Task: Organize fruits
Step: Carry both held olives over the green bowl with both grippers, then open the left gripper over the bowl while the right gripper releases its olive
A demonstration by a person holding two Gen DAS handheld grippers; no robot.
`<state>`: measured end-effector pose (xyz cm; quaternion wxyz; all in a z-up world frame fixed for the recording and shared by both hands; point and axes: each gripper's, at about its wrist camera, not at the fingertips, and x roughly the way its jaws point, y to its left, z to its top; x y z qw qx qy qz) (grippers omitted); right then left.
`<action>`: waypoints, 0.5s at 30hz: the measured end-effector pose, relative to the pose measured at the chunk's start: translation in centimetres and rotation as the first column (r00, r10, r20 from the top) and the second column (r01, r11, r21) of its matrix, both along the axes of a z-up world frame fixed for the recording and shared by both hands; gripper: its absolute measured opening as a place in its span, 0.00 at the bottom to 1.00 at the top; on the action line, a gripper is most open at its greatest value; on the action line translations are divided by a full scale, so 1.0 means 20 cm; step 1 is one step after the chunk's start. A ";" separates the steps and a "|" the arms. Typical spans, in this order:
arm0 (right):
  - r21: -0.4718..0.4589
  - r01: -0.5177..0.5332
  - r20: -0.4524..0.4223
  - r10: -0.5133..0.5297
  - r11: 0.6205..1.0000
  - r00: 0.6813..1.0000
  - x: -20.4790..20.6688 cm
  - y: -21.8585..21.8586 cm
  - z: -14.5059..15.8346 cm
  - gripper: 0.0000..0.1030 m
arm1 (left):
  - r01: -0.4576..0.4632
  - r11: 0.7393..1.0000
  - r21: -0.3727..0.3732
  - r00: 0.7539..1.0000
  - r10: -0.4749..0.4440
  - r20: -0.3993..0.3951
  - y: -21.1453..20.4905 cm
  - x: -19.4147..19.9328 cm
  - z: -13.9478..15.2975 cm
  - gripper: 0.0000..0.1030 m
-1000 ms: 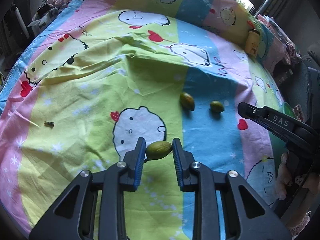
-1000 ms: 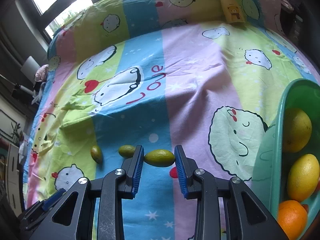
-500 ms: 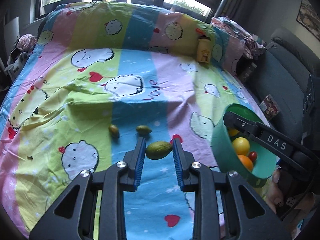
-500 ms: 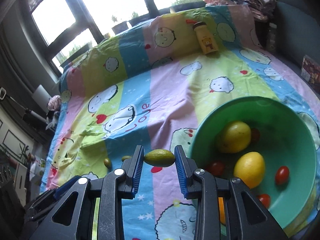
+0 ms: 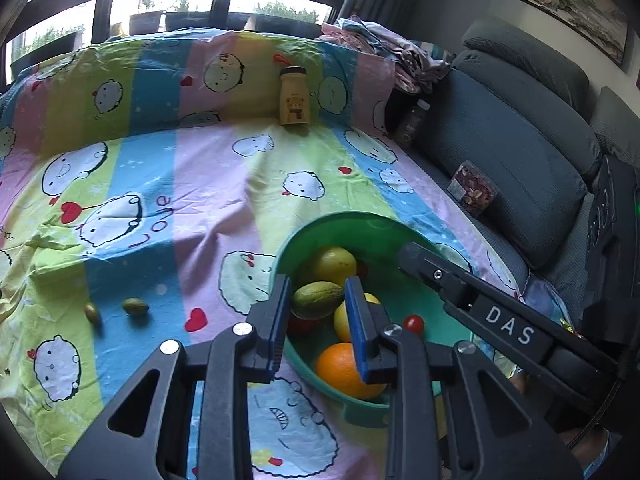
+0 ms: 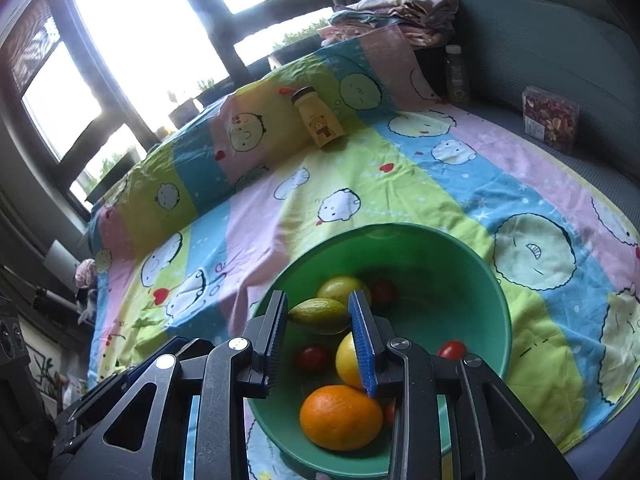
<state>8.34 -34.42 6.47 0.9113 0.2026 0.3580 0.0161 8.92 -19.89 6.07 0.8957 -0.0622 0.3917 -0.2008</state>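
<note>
Both grippers, left (image 5: 318,312) and right (image 6: 320,318), have carried their green fruits (image 5: 317,300) (image 6: 320,315) from the bedsheet to above the bowl (image 6: 472,272); I'm pinching each, unreleased. Two small fruits (image 5: 135,306) remain left of the bowl.

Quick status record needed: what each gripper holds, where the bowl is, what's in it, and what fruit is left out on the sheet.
left gripper: shut on a green fruit, over the bowl
right gripper: shut on a second green fruit, over the bowl
green bowl: on the striped cartoon sheet
bowl contents: orange, two lemons, several cherry tomatoes
left on sheet: two small green fruits, far from the bowl
also on sheet: yellow bear bottle, upright
</note>
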 end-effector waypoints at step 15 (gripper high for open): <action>0.014 0.030 -0.072 -0.029 0.999 0.997 0.00 -0.21 -0.09 0.33 | 0.078 0.997 -0.008 0.992 -0.079 -0.094 -0.22 0.06 -0.13 0.24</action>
